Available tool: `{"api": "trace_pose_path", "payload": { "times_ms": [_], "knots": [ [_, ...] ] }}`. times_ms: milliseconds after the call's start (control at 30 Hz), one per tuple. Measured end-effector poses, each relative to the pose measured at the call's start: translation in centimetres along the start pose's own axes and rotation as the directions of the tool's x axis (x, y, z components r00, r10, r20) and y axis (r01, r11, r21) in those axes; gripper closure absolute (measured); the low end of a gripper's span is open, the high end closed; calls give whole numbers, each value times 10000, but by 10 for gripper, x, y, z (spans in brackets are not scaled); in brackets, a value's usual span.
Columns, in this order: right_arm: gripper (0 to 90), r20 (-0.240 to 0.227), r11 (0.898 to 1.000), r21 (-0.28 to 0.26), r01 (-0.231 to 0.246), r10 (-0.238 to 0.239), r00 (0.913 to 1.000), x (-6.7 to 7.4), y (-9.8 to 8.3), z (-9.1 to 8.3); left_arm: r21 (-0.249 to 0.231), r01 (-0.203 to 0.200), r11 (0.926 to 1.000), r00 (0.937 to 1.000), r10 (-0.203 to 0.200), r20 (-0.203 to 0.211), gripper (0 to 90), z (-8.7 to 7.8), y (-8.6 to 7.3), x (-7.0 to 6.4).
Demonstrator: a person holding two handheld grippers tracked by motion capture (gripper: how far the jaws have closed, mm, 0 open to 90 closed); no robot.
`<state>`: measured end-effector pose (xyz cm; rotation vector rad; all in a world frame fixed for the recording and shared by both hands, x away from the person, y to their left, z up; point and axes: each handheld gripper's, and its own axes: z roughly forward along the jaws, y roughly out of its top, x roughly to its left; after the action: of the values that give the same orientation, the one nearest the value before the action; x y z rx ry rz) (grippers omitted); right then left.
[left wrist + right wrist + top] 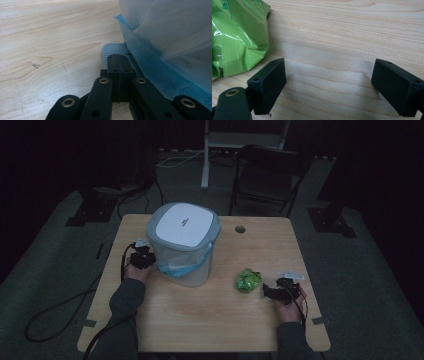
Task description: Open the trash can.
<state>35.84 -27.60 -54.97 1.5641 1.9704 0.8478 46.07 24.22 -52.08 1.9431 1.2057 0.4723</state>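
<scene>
The left gripper (pixel 119 60), fingers pressed together on nothing, sits over the grey pedal (pixel 112 50) at the bin (pixel 184 247) base. The right gripper (pixel 329 85), fingers wide, rests on the bench (pixel 215 315) beside the green wrapper (pixel 248 280) (crumpled).

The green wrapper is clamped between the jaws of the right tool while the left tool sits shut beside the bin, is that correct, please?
Not quite: the green wrapper is not clamped. The right gripper view shows the right tool with its jaws wide open over bare table, the wrapper lying off to one side. The left tool is indeed shut beside the bin.
</scene>
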Motion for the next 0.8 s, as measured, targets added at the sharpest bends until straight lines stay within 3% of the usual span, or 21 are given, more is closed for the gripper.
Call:
{"api": "trace_pose_path", "payload": {
  "times_ms": [200, 800],
  "knots": [
    [114, -6, 10000, -8, 9, -9, 10000, 0, 0, 0, 148, -163, 9998, 9998, 165, -148, 900, 2, 0, -1],
    [114, -12, 10000, 0, 12, -12, 10000, 0, 0, 0, -294, 342, 9990, 9994, -343, -26, 900, 4, -10, 1]
  ]
}}
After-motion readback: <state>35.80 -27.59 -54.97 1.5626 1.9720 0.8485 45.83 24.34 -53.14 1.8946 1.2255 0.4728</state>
